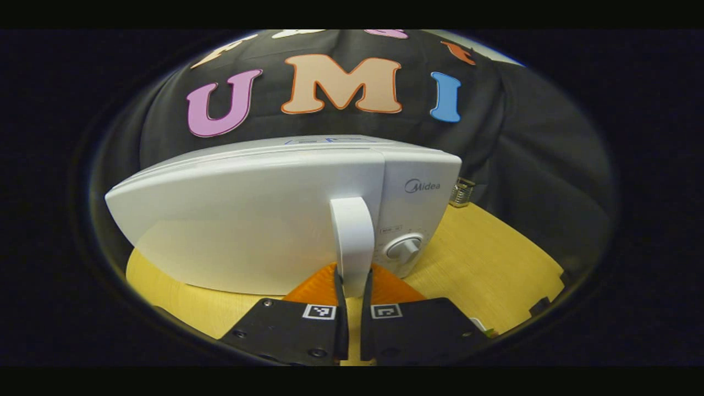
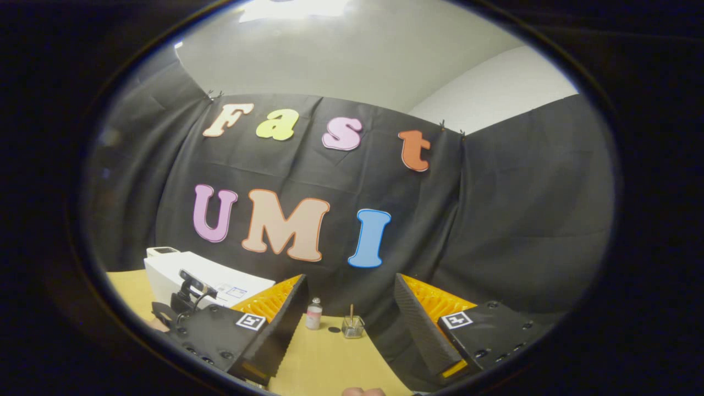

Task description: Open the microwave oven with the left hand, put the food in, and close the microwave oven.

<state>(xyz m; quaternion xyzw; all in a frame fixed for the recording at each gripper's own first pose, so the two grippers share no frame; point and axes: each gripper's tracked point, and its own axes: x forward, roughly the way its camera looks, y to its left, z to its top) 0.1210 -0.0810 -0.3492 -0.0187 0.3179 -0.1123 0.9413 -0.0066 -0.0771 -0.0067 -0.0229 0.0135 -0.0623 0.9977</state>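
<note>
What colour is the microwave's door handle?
White, like the door; the handle shows best in the left gripper view, between the left gripper fingers.

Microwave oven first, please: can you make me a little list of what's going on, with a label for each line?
microwave oven: white, on the wooden table, door looks shut
door handle: between the left hand-held gripper fingers, which close on it
knob: right of handle
right hand-held gripper: open, holding nothing
small bottle: on table by the wall
glass jar: beside the bottle
</note>
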